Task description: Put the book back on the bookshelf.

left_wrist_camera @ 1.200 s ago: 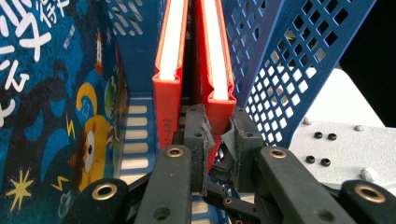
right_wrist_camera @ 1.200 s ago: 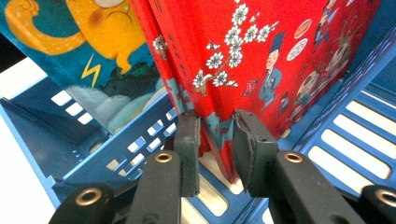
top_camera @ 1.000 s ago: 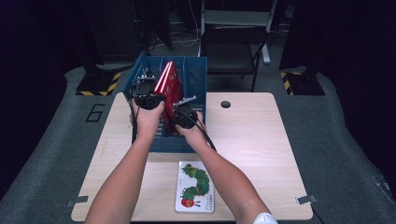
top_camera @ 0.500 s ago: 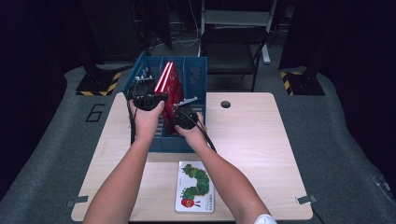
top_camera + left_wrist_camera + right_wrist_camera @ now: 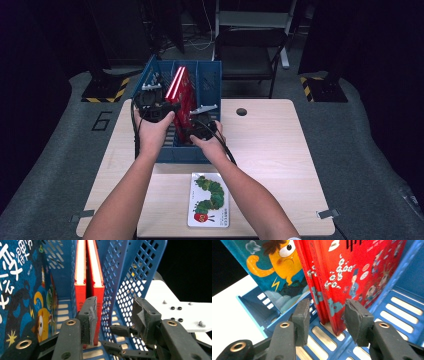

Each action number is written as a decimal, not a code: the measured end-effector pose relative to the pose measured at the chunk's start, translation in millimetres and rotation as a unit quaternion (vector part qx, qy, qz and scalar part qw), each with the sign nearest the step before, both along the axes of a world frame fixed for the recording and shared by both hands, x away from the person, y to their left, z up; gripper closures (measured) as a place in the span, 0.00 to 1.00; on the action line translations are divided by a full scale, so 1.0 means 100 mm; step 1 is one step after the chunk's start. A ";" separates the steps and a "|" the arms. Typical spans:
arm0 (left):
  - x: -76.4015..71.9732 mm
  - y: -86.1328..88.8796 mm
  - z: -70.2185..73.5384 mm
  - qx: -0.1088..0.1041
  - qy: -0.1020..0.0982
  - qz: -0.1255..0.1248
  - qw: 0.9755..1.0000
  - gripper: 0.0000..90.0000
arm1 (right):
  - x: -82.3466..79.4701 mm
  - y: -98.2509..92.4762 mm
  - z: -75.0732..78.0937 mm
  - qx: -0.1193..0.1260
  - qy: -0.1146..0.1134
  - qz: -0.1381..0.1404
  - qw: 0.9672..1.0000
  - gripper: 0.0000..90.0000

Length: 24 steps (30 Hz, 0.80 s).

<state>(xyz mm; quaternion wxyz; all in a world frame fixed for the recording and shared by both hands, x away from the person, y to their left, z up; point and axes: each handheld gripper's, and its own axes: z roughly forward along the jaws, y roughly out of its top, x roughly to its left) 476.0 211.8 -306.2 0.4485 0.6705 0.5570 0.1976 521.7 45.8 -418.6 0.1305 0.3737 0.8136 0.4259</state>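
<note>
- Between our right gripper's (image 5: 325,315) jaws stands the red book (image 5: 352,277), upright in the blue rack (image 5: 207,82); those jaws have just been opening, and the pads stand off its covers.
- Ahead of our left gripper (image 5: 115,317), jaws likewise parted after opening, the red book's edge sits by the left pad; we cannot tell if they touch.
- Left of it leans a blue picture book (image 5: 22,295).

Both forearms are reaching forward from the near edge, the hands side by side. The left gripper (image 5: 150,95) is sitting slightly farther forward than the right gripper (image 5: 200,125). Both grippers' jaws have just been opening and are standing parted, the pads pressing on nothing.
</note>
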 end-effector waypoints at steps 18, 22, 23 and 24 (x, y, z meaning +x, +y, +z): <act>-0.29 0.17 0.01 0.006 -0.010 -0.027 1.000 0.56 | -0.35 -0.28 0.21 0.011 -0.025 0.006 1.000 0.54; -0.36 0.21 -0.04 0.006 -0.021 -0.036 0.999 0.55 | -0.41 -0.34 0.24 0.019 -0.033 0.012 0.999 0.52; -0.38 0.22 -0.06 0.007 -0.019 -0.038 0.999 0.55 | -0.43 -0.36 0.24 0.016 -0.037 0.016 0.999 0.52; -0.39 0.23 -0.07 0.008 -0.016 -0.041 0.999 0.55 | -0.45 -0.37 0.25 0.018 -0.035 0.016 0.999 0.51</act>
